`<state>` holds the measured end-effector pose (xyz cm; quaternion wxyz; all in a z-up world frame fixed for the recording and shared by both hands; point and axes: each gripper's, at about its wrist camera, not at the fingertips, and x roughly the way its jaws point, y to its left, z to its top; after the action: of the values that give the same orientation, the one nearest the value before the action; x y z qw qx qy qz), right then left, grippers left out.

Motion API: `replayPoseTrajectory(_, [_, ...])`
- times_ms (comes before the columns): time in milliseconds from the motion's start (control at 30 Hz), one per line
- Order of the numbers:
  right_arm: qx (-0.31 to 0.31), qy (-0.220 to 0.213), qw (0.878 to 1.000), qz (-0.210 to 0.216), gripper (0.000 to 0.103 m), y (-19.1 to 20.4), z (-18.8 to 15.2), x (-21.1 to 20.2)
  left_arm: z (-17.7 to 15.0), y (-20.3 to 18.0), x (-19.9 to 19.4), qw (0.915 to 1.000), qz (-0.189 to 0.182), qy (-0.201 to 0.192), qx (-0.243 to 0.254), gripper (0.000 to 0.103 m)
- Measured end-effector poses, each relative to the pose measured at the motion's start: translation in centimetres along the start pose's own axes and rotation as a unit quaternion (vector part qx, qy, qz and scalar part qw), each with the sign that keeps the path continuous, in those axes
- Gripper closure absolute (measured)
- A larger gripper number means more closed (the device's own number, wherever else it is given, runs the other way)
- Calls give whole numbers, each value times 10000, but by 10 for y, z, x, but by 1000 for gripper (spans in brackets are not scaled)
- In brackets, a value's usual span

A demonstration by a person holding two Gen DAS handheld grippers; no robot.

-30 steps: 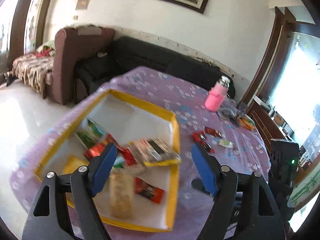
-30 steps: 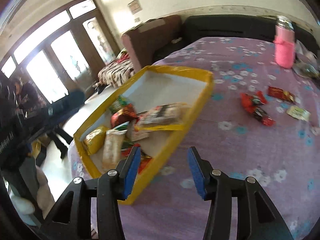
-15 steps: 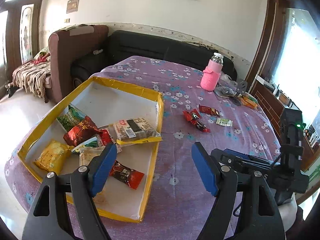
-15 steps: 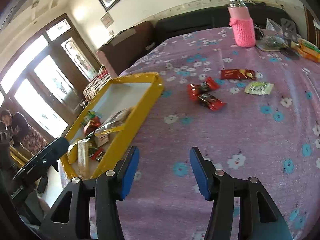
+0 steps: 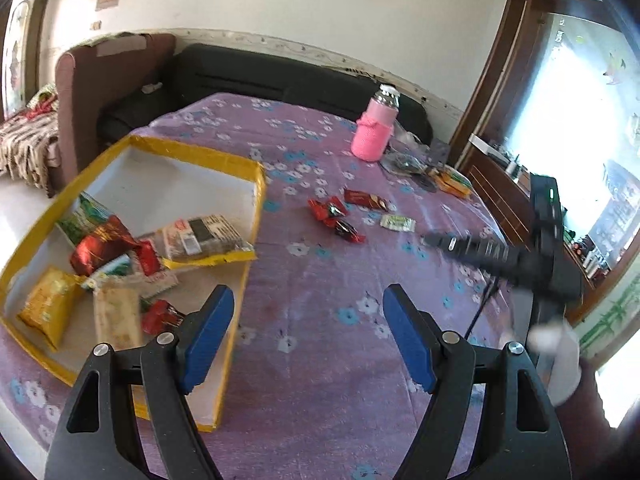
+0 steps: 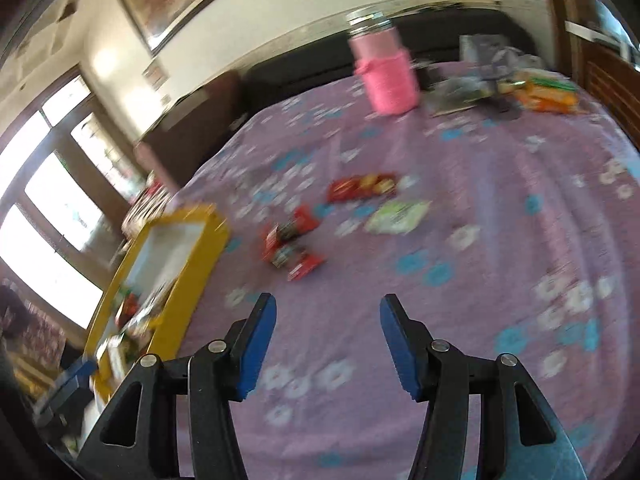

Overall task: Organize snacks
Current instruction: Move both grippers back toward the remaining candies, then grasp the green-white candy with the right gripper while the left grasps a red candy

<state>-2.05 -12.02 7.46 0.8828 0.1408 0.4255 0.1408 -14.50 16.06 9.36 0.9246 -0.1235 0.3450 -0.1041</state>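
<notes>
Left wrist view: left gripper (image 5: 308, 336) jaws wide, nothing between them, same spread as a second ago; the view has slid off the yellow tray (image 5: 256, 196) toward bare purple tablecloth (image 5: 320, 360), so the tray now sits at left with its near right edge just under the left finger. Tray already holds a pile of packets, the big clear-wrapped one (image 5: 200, 236) leaning on the right rim. Loose snacks remain out on the cloth: red wrappers (image 5: 334, 220), a red-brown bar (image 5: 364, 198) and a small green-white sachet (image 5: 396, 222), well clear of the tray. Right gripper (image 5: 460, 245) has come in from the right, blurred, pointing at that group. Right wrist view: heavy motion blur; right gripper (image 6: 328, 340) jaws have just been opening, now mid-width and empty, with the red wrappers (image 6: 292, 246) ahead and slightly left, green-white sachet (image 6: 396, 216) beyond. Reads as the right side heading for the next pick; about four pieces left. Clutter: pink bottle (image 6: 386, 76) and the orange packet pile (image 6: 544, 96) at the far edge, not in the path. Tray rim is raised, so packets need lifting over it.
</notes>
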Motion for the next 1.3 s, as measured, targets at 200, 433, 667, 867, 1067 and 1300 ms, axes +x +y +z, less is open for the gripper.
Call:
replayPoseTrajectory(200, [563, 62, 9974, -445, 43, -44, 45, 28, -7, 0, 17, 9993, -268, 240, 59, 26])
replayPoseTrajectory(433, [822, 437, 9931, -706, 43, -54, 70, 96, -9, 11, 22, 9988, -351, 341, 43, 26])
replayPoseTrajectory(667, [130, 473, 9925, -1120, 50, -20, 58, 122, -9, 13, 30, 9980, -415, 479, -22, 26])
replayPoseTrajectory(867, [-156, 386, 9944, -975, 82, -10, 42, 108, -7, -5, 34, 9974, -427, 563, 167, 26])
replayPoseTrajectory(1067, [213, 107, 9992, -313, 82, -25, 19, 69, 10, -26, 46, 9954, -576, 737, 213, 26])
replayPoseTrajectory(1300, [524, -25, 9982, 298, 82, -43, 12, 51, 42, -55, 120, 9936, -215, 1072, 295, 26])
